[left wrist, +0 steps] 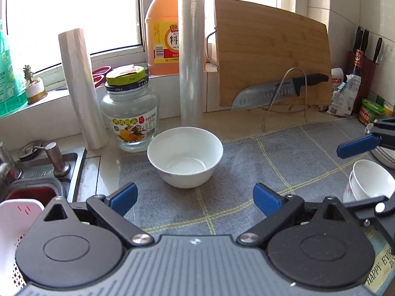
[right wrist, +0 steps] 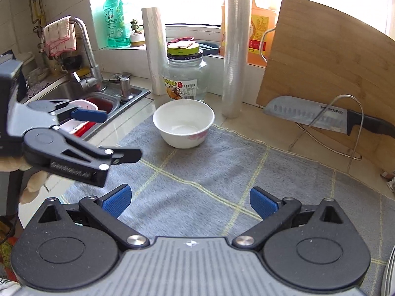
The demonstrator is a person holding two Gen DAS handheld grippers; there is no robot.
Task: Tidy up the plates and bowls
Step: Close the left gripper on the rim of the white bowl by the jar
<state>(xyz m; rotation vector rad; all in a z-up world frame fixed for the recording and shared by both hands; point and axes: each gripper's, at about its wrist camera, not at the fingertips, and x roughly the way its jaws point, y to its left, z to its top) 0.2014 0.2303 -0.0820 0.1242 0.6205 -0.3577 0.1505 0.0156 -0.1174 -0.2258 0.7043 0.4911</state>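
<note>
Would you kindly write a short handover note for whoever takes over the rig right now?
Left gripper: open, empty, facing the white bowl.
Right gripper: open, empty, over the grey mat.
The white bowl stands upright near the mat's far edge, beside the glass jar. More bowls lie at the mat's right edge.
Done: nothing held.
Left: gather bowl with the others.

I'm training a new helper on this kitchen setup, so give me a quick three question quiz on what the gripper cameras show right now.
1. True or false: the white bowl on the grey mat is empty.
2. Which stands right behind the bowl? A glass jar, B knife, C soap bottle.
3. Fill in: the left gripper and right gripper both have jaws ____.

Key: 1 true. 2 A. 3 open.
</note>
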